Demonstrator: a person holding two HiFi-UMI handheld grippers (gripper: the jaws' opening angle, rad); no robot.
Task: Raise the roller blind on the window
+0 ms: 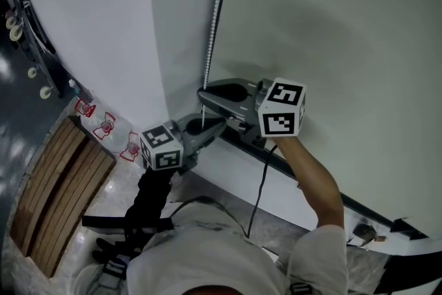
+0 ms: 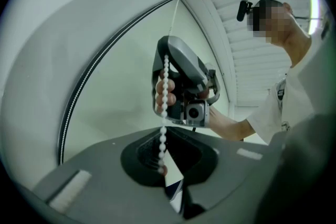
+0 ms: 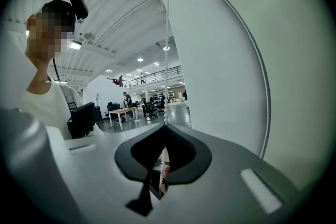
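Note:
A white bead chain [image 1: 215,10] hangs beside the pale roller blind [image 1: 331,24], which covers the window. My right gripper [image 1: 202,94] reaches in from the right and is shut on the chain. In the right gripper view the chain [image 3: 167,60] drops straight into the closed jaws [image 3: 160,176]. My left gripper [image 1: 207,126] sits just below it and points up and to the right. In the left gripper view the chain [image 2: 166,81] runs down past the right gripper [image 2: 181,81] and ends pinched between the left gripper's [image 2: 161,168] jaws.
The blind's dark bottom bar [image 1: 311,183] runs along the white sill. A white wall [image 1: 103,10] stands left of the chain. A slatted wooden bench [image 1: 55,183] and small red items [image 1: 107,126] lie on the floor at lower left. The right gripper view shows a hall with desks [image 3: 126,110].

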